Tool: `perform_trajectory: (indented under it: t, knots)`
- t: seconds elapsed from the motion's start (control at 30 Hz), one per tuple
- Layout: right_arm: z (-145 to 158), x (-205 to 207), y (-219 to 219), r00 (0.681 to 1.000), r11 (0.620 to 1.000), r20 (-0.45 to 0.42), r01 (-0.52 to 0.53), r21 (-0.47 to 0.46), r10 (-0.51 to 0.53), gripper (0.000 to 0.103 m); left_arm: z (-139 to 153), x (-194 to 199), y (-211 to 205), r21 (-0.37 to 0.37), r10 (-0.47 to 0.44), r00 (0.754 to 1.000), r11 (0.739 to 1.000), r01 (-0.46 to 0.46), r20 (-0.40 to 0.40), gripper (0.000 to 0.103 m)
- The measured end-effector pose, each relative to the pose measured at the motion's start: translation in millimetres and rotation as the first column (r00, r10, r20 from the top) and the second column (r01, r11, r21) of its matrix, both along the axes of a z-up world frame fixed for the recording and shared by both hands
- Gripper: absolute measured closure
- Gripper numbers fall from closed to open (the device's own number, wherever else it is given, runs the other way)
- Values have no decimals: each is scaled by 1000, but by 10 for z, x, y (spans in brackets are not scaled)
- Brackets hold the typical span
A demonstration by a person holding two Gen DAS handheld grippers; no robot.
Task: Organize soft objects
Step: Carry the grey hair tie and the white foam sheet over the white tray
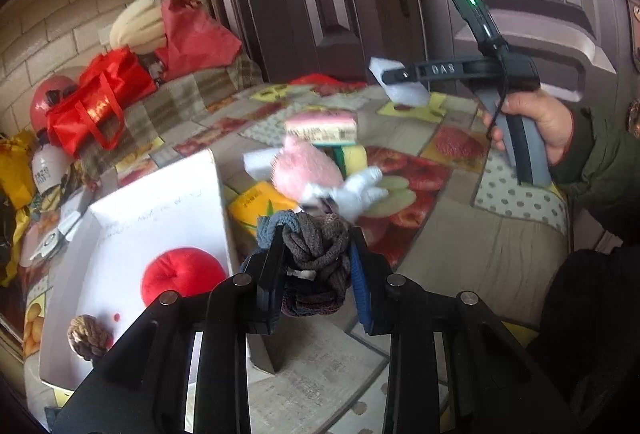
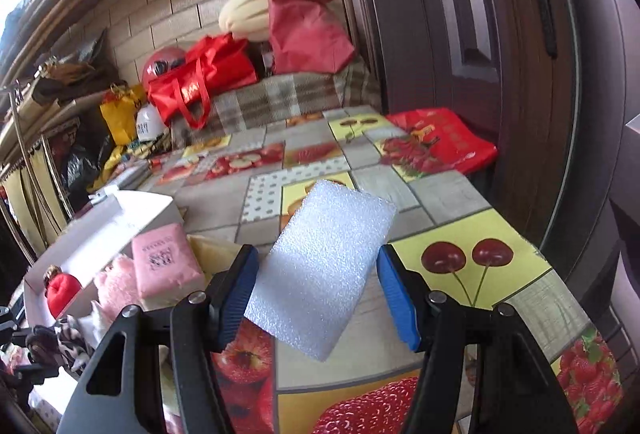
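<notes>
knitted grey-brown bundle [image 1: 316, 254] sits clamped in the left tongs [image 1: 316, 262] above the tabletop [image 1: 460, 246], its lower half hidden by the fingers; what it is stays unclear. the right tongs [image 2: 316, 274] grip a white foam pad [image 2: 320, 266], partly covering the fruit-print cloth.

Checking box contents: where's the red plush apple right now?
In the left wrist view the red plush apple sits inside the open white box at lower left, beside a brown woven ball, left of the left gripper.
</notes>
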State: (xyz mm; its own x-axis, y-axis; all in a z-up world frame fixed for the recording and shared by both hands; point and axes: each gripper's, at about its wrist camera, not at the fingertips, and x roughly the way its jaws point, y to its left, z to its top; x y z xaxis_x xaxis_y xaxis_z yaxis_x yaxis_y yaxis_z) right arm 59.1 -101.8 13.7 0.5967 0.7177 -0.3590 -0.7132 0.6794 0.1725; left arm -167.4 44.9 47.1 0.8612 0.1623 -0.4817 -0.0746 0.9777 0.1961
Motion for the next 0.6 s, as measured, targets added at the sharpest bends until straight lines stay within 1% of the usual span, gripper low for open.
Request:
perform_trajectory:
  t: [0.03,0.1,0.2,0.33,0.5,0.6]
  knots:
    - [20,-44,-34,1000,1000,11,1,29,-1,42,50,-60,52,-9,21,998,1000,-20,55,75]
    - [54,-141,-95,999,997,36,-1,79,-2,42,107,-129,167,-49,52,993,998,-47,105,75]
    - [87,-302,-137,997,993,78,-11,116,2,42,154,-213,294,-109,96,985,991,-81,143,75]
    - [91,-484,-116,994,988,104,-54,143,40,42,189,-335,382,-148,145,970,982,-116,197,75]
    - [92,-747,-74,984,980,147,-121,158,97,41,215,-478,465,-172,214,942,970,-174,258,75]
    - [91,-913,-19,973,978,194,-155,141,126,41,224,-495,479,-169,226,938,968,-185,264,75]
